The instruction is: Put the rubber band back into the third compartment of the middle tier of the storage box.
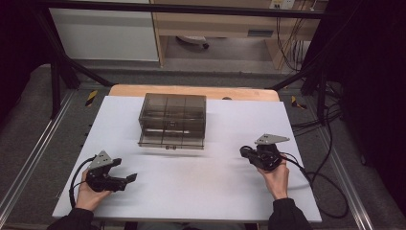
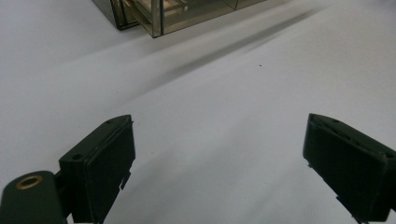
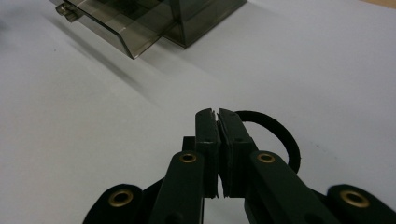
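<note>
A smoky see-through drawer box [image 1: 172, 119] stands at the back middle of the white table top [image 1: 191, 191]. Its lower drawer [image 3: 116, 28] is pulled partly out toward me. My right gripper [image 3: 217, 114] is shut, and a thin black ring [image 3: 285, 135] loops out beside its right jaw, pinched between the pads. In the high view the right gripper [image 1: 244, 151] sits front right of the box, pointing left. The left gripper [image 1: 126, 170] rests near the front left of the table. Its jaws stand wide apart with nothing between them [image 2: 218, 122], and the box corner [image 2: 159, 14] is far ahead.
Black cables [image 1: 330, 191] trail off the table's right edge. A bare wooden strip [image 1: 191, 91] runs behind the white sheet. Dark frame bars [image 1: 62, 67] stand at the back corners. Open white surface lies between the two grippers.
</note>
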Tool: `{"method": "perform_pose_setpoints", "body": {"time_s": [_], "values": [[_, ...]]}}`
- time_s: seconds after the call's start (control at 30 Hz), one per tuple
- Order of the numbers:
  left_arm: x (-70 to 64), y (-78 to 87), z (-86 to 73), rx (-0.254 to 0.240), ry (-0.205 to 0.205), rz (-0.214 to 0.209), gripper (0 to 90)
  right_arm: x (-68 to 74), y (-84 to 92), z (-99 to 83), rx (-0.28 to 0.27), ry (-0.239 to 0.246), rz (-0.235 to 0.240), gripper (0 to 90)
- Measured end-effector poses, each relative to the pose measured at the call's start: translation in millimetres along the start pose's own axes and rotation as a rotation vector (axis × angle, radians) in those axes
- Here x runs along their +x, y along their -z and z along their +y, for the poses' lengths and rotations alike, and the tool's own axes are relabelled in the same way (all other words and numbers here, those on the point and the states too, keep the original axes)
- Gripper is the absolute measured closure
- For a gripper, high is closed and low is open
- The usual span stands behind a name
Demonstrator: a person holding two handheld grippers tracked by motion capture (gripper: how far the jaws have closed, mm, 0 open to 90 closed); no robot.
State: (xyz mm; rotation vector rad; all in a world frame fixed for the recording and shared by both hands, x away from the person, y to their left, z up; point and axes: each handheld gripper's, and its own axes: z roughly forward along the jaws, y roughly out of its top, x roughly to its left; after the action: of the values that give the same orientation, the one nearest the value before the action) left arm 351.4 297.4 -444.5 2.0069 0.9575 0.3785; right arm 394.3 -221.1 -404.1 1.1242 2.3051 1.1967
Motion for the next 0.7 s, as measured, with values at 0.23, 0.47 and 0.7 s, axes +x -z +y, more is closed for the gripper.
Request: {"method": "perform_pose_setpoints", "body": {"time_s": [0.23,0.47,0.7], "values": [[-0.1,0.2,0.1,-0.001,0.0,0.0,8.9,10.9,3.2,10.9,-0.01,0.02,0.02,87.7],[-0.1,0.3,0.1,-0.001,-0.001,0.0,9.0,21.1,3.0,21.5,-0.016,0.039,0.036,87.7],[0.2,0.6,0.1,0.0,-0.003,0.0,8.9,29.8,-1.0,31.6,-0.02,0.06,0.053,87.8]]}}
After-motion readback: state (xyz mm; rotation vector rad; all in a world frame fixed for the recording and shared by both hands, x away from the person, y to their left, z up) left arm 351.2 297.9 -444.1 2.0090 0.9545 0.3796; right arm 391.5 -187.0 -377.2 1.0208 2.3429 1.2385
